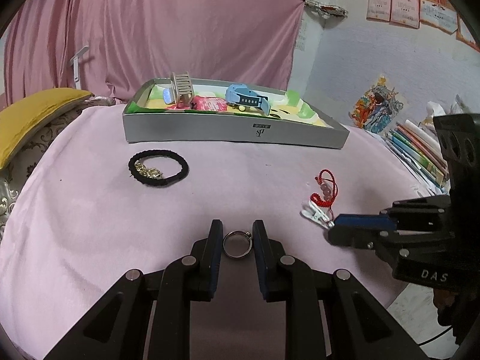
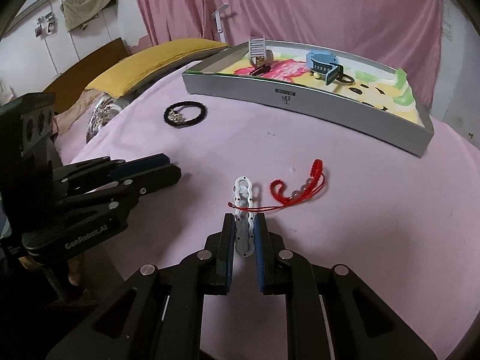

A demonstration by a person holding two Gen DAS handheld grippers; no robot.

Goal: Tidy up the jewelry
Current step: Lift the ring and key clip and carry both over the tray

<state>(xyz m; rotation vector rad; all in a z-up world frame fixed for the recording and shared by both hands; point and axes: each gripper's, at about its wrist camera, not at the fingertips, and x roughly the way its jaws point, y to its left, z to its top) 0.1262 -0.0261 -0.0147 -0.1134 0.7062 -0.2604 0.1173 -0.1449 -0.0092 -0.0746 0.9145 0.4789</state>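
Left gripper [image 1: 237, 232] clamping silver ring [image 1: 237, 243], right gripper [image 2: 244, 225] clamped on white clip [image 2: 245, 210], red bracelet [image 2: 300, 184] just ahead-right, "GenRobot.AI" and "DAS" on gripper bodies, grey box [image 2: 300, 97] beyond, pink bedsheet [image 2: 360, 225], pink curtain [image 1: 150, 30].

Each handheld gripper is built of matte black angular linkage arms joined by round silver pivot pins, and its two flat fingers carry blue pads on their inner faces. The left gripper [image 1: 238, 241] bears white "GenRobot.AI" lettering on its side housing. The right gripper [image 2: 244, 235] bears white "DAS" lettering below a black block with round holes.
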